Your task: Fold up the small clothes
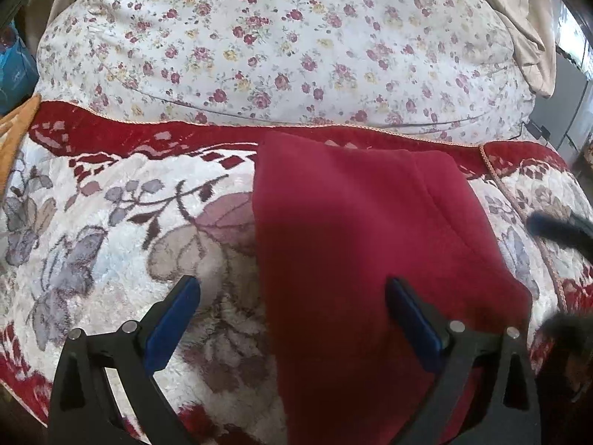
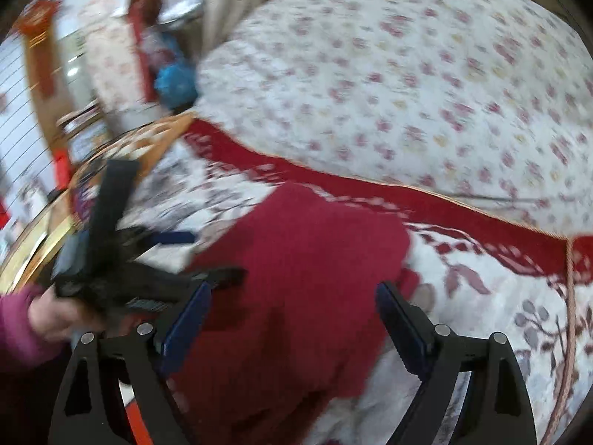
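A dark red fleece garment (image 1: pixel 352 241) lies folded lengthwise on a plush floral blanket (image 1: pixel 111 241). My left gripper (image 1: pixel 291 291) is open just above the garment's left edge: one pad hangs over the blanket, the other over the red cloth, and nothing is gripped. In the blurred right wrist view the same garment (image 2: pixel 296 259) lies under my right gripper (image 2: pixel 292 291), which is open too, with nothing between its fingers. The left gripper (image 2: pixel 211 256) shows there at the left, held by a hand (image 2: pixel 52 315) in a pink sleeve. The right gripper's dark fingers (image 1: pixel 556 228) blur at the left view's right edge.
A white quilt with small red flowers (image 1: pixel 278 44) bulges behind the blanket's red border (image 1: pixel 148 133). A beige cloth (image 1: pixel 526 29) hangs at the back right. A blue bag (image 2: pixel 174 81) and cluttered furniture stand beyond the bed's left side.
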`<state>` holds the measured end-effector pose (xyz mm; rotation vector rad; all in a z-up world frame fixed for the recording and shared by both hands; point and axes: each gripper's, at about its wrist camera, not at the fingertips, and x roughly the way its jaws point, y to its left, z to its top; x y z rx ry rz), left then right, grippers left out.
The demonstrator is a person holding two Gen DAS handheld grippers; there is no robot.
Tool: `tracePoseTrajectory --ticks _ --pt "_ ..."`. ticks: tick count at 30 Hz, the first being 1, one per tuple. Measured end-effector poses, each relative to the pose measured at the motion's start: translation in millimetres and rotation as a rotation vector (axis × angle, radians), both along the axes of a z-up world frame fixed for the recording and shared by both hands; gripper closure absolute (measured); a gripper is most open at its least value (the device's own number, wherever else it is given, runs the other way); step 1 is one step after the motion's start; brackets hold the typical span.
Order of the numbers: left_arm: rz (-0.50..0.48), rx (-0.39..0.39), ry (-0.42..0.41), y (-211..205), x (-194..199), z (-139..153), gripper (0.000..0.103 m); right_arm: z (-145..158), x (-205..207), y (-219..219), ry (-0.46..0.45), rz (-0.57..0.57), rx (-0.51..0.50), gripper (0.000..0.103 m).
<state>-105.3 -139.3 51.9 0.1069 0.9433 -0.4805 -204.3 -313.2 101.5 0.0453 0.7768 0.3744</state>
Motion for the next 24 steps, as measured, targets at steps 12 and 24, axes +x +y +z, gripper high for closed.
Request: tracePoseTrajectory --ticks 12,24 --pt "-0.010 0.076 -0.114 2 -16 13 0.003 -33 -11 2 0.090 -0.043 -0.096 0.024" --pt "0.127 0.020 -0.183 12 -22 58 0.003 3 -9 1 0.046 -0.392 0.026 0.000"
